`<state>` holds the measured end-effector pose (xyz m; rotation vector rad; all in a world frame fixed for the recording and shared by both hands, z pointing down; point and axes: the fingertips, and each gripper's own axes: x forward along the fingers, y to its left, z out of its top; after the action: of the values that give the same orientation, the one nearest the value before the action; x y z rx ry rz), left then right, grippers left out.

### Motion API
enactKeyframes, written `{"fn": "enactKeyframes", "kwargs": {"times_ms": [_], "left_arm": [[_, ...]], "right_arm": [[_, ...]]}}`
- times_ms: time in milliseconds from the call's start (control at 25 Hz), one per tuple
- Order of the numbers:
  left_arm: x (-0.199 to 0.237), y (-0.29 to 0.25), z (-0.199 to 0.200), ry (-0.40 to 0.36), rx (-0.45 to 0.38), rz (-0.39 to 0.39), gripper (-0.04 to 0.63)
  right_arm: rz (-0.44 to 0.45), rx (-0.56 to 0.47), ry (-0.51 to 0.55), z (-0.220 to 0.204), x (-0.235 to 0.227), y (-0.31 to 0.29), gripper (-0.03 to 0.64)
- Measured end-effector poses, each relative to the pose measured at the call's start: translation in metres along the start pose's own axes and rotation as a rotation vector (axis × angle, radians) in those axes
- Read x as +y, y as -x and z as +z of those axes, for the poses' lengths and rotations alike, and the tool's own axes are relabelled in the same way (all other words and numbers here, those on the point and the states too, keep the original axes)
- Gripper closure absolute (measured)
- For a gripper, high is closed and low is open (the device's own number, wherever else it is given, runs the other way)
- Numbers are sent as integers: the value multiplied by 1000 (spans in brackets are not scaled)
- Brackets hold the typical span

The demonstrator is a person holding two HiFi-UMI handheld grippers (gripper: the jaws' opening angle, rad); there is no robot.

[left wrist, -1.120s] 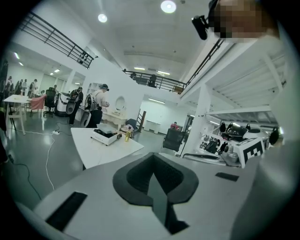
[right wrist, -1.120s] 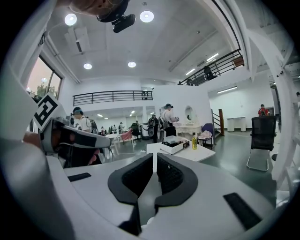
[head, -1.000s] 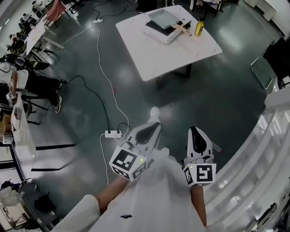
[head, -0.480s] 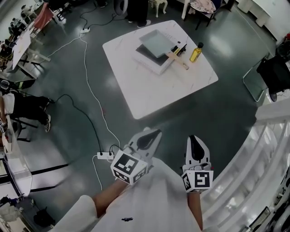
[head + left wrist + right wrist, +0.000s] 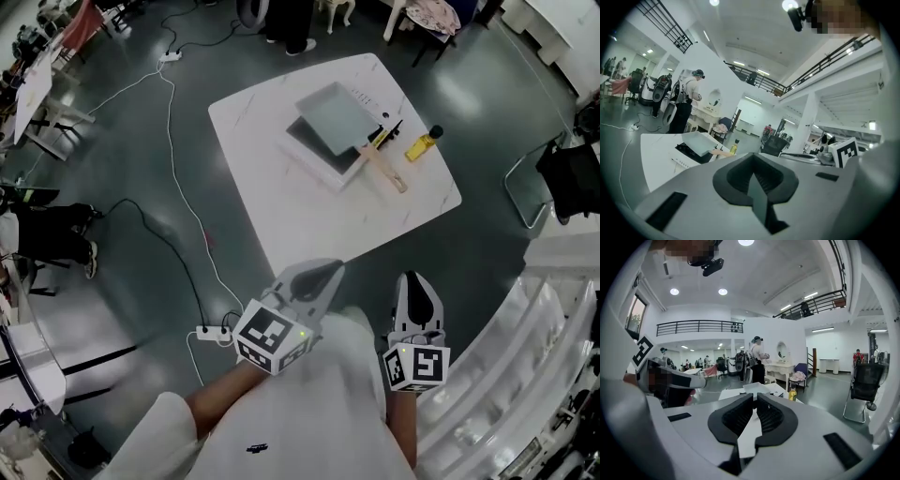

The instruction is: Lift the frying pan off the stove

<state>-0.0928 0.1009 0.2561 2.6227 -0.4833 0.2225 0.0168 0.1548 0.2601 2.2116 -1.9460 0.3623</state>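
A square grey frying pan (image 5: pixel 337 116) with a wooden handle (image 5: pixel 385 171) sits on a white stove with a black top (image 5: pixel 314 155), on a white table (image 5: pixel 272 202) well ahead of me. Both grippers are held close to my body, far short of the table. My left gripper (image 5: pixel 330 272) is shut and empty; its own view shows the jaws (image 5: pixel 754 176) closed, with the pan (image 5: pixel 698 142) small beyond them. My right gripper (image 5: pixel 413 281) is also shut with nothing in it (image 5: pixel 753 416), and the pan (image 5: pixel 757 389) lies far behind its tips.
A yellow bottle (image 5: pixel 422 143) stands on the table right of the handle. A power strip (image 5: pixel 211 333) and white cable lie on the dark floor to the left. A black chair (image 5: pixel 567 178) and a white railing (image 5: pixel 525 375) are to the right. A person (image 5: pixel 691 101) stands beyond the table.
The table with the stove has come nearer and lower in the head view. Both grippers stay shut and close to my body.
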Motion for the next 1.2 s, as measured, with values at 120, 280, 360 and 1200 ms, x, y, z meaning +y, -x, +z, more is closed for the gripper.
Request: {"fn": "enactKeyframes", "kwargs": {"times_ms": [120,280,360,1200], "left_arm": [[12,-18,10,13,-1,7,595],[25,-45,19,48,1,27,595],[29,-58,25,67,-5,48,594],[79,-164,-5,500,35,99,594]], "right_arm": [[23,9,16,9,-8,-23,615],[57,12,19,15,-28,-51,615],[77,15,18,17,-40,-63,615],[271,127,63,-7,-88,-157,538]]}}
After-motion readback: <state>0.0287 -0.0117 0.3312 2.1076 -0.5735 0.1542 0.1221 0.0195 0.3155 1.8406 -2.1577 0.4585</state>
